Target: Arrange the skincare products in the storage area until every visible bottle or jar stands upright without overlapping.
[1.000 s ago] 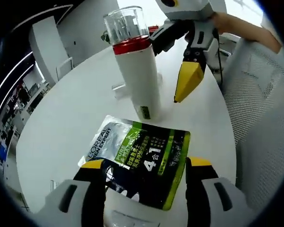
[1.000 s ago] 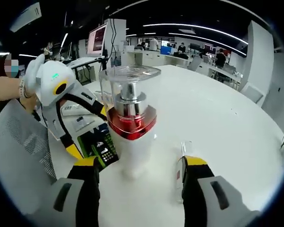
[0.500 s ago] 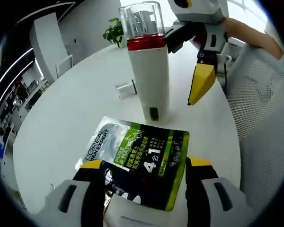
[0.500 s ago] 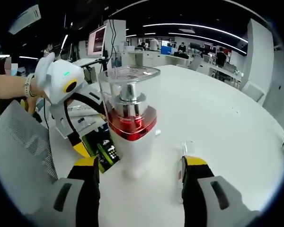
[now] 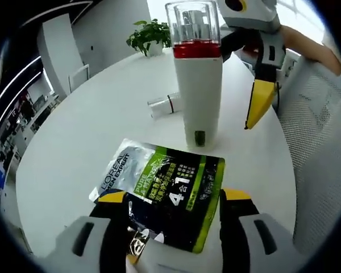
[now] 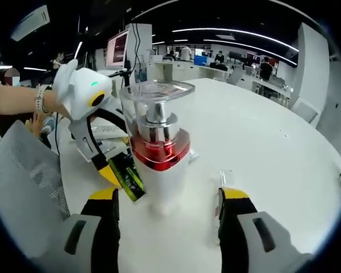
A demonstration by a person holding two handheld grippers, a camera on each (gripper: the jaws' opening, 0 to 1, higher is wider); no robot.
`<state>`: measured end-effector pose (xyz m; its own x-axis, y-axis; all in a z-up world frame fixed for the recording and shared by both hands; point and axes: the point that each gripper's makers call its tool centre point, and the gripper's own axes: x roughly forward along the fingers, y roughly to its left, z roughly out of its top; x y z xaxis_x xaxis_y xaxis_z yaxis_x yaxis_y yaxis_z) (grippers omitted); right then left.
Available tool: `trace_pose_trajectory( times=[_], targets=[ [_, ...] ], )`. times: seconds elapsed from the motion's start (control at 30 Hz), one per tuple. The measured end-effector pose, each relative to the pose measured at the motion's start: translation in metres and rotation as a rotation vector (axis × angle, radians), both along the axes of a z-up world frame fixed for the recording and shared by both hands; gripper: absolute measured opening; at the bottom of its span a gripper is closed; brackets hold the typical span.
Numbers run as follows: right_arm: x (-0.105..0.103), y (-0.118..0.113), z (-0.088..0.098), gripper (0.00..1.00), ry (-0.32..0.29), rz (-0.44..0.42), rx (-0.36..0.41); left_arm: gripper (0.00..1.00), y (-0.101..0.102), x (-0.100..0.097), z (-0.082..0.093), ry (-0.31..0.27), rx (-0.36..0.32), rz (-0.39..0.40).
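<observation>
Clenching a black-green sachet (image 5: 166, 196) between its jaws, left claw (image 5: 173, 199), white pump bottle (image 6: 159, 170) upright between spread right claw (image 6: 169, 196).

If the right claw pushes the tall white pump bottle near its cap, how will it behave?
The pump bottle is tall on a narrow base, so it would probably tip rather than slide. Its smooth white wall looks slippery for the right claw. The clear cap may pop off.
</observation>
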<state>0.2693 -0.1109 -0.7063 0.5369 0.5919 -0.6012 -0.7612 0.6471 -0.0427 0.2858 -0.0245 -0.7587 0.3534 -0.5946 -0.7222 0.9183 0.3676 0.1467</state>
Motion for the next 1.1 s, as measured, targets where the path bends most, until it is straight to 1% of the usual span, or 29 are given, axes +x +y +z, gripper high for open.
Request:
trace_pose_trajectory(
  times=[0.1, 0.13, 0.23, 0.37, 0.47, 0.63, 0.67, 0.7, 0.73, 0.97, 1.07, 1.1],
  targets=[
    [0.0, 0.0, 0.0, 0.71, 0.0, 0.002, 0.0, 0.59, 0.001, 0.003, -0.001, -0.005, 0.002, 0.01],
    [-0.001, 0.0, 0.0, 0.71, 0.0, 0.003, 0.0, 0.59, 0.001, 0.007, 0.0, -0.015, 0.001, 0.014],
    [0.0, 0.0, 0.001, 0.71, 0.0, 0.002, 0.003, 0.57, 0.003, 0.012, -0.001, -0.022, 0.01, 0.023],
    [0.0, 0.0, 0.0, 0.72, 0.0, 0.001, 0.0, 0.58, 0.007, 0.023, 0.0, -0.034, 0.027, 0.029],
    [0.0, 0.001, 0.001, 0.72, 0.001, 0.003, 0.004, 0.56, 0.008, 0.031, 0.002, -0.045, 0.033, 0.042],
    [-0.001, 0.001, -0.001, 0.72, 0.007, 0.006, 0.001, 0.56, 0.01, 0.038, 0.001, -0.055, 0.042, 0.054],
    [-0.001, 0.0, -0.001, 0.71, 0.008, 0.005, 0.001, 0.55, 0.011, 0.042, -0.001, -0.052, 0.05, 0.067],
    [-0.001, 0.001, -0.001, 0.71, 0.009, 0.005, 0.002, 0.54, 0.012, 0.044, -0.001, -0.04, 0.038, 0.089],
    [-0.001, 0.001, -0.001, 0.71, 0.009, 0.005, 0.002, 0.54, 0.012, 0.045, 0.0, -0.047, 0.037, 0.082],
    [-0.003, 0.002, -0.002, 0.71, 0.017, 0.007, 0.004, 0.54, 0.015, 0.058, 0.004, -0.083, 0.048, 0.113],
    [-0.002, 0.001, -0.003, 0.71, 0.02, 0.004, 0.005, 0.53, 0.018, 0.067, 0.004, -0.077, 0.045, 0.149],
    [-0.002, 0.0, -0.003, 0.71, 0.021, 0.002, 0.006, 0.53, 0.019, 0.071, 0.005, -0.084, 0.042, 0.152]
  ],
)
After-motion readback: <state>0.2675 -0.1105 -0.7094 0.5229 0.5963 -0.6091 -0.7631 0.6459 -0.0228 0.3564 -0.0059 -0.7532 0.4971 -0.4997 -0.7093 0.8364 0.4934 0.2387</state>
